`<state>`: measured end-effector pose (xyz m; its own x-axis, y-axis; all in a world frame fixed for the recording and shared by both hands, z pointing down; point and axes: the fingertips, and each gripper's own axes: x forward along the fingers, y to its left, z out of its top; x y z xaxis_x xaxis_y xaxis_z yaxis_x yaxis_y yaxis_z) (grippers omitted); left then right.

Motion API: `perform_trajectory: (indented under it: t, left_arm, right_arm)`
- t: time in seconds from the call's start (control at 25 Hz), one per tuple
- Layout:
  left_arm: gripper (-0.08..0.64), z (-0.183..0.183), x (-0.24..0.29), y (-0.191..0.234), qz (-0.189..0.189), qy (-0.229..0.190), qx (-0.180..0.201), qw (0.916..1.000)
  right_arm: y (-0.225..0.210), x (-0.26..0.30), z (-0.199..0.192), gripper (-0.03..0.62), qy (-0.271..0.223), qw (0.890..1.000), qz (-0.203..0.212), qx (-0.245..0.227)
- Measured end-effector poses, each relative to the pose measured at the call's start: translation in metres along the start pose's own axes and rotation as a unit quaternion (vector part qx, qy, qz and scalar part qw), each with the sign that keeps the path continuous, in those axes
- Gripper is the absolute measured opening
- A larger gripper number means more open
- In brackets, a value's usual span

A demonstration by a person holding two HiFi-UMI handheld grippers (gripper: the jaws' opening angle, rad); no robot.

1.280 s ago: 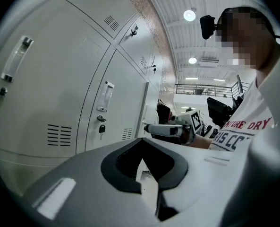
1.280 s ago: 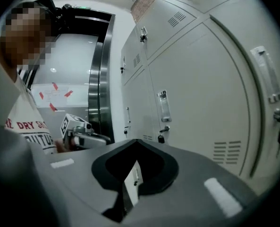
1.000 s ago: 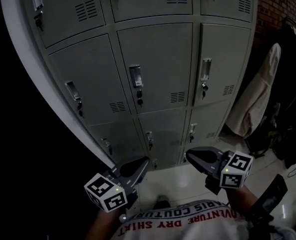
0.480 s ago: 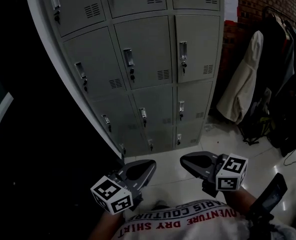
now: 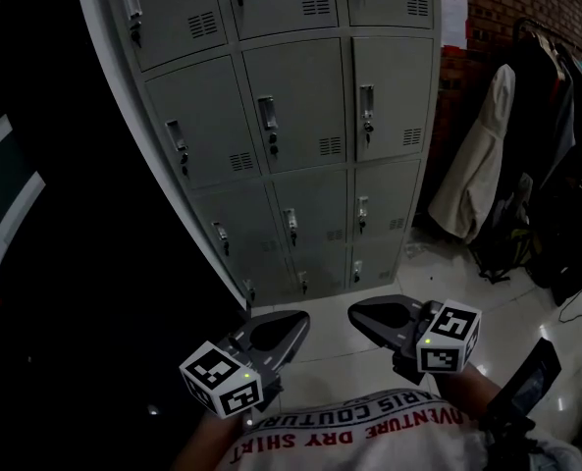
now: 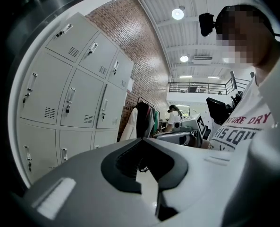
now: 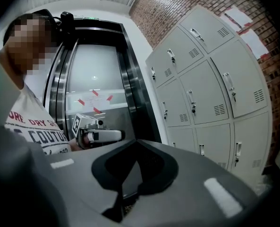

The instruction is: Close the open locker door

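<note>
Just above the pale floor, the left gripper and the right gripper hover side by side, each with jaws together and empty. Further ahead, well apart from them, stand the grey lockers, every visible door shut.

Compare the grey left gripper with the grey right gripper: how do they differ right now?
The left grey gripper sits lower in the head view than the right grey gripper. The left angles rightward, the right leftward, tips converging. Both have jaws together, holding nothing, short of the grey metal lockers.
</note>
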<state>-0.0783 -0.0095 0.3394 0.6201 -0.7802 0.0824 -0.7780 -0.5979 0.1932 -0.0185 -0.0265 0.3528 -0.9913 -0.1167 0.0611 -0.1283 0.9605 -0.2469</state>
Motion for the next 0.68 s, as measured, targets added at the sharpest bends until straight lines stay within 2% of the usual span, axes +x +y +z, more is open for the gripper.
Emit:
perform_trajectory:
  t: [0.44,0.68]
  left_arm:
    - [0.005,0.005,-0.002,-0.005,-0.001,-0.003,0.009,1.0]
    - [0.005,0.01,0.015,-0.011,-0.018,-0.003,0.016,0.9997]
  right_arm:
    - [0.008,0.001,0.002,-0.006,-0.002,1.0,0.006,-0.006]
    - [0.002,-0.007,0.007,-0.006,-0.006,1.0,0.002,-0.012]
